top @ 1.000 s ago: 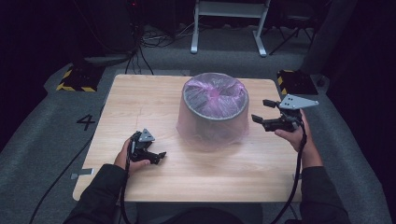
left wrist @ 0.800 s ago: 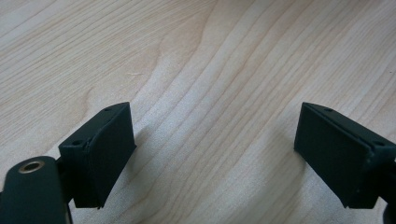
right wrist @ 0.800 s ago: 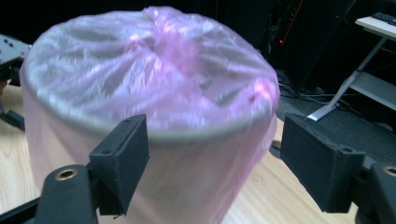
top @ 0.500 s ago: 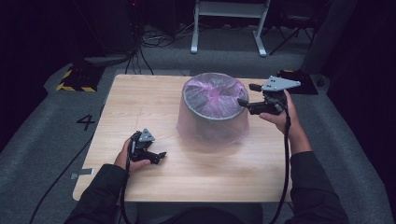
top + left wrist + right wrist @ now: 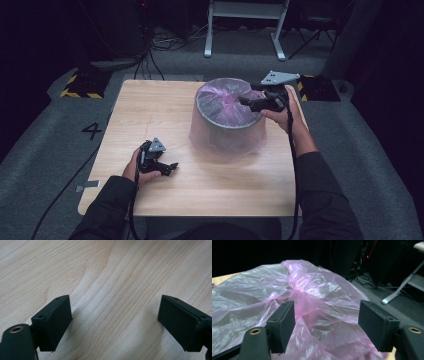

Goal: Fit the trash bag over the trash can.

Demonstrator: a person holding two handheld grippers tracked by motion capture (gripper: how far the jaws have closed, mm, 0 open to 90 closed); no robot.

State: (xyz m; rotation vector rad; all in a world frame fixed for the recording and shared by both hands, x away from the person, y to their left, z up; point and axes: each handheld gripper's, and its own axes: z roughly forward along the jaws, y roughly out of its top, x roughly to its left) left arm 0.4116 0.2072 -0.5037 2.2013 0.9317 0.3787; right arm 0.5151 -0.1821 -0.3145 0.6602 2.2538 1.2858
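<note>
A grey round bin (image 5: pixel 227 131) lined with a pink plastic bag (image 5: pixel 225 97) stands on the wooden table (image 5: pixel 150 107), right of centre. The bag drapes over the rim and down the outside. My right gripper (image 5: pixel 246 101) hovers over the bin's right rim, open, its jaws pointing left across the crumpled bag (image 5: pixel 312 305). The pink plastic bulges between and beyond the jaws, apart from them. My left gripper (image 5: pixel 170 167) rests near the table's front left, open, with bare wood (image 5: pixel 112 290) between its jaws.
A metal stand's legs (image 5: pixel 245 30) and cables (image 5: pixel 165 42) lie on the floor behind the table. Yellow-black striped blocks (image 5: pixel 80 82) sit at both back corners. A "4" mark (image 5: pixel 92 130) is on the grey floor at the left.
My right gripper has moved left and forward from beside the bin's right side to above its rim over the bag. The left gripper stayed still.
</note>
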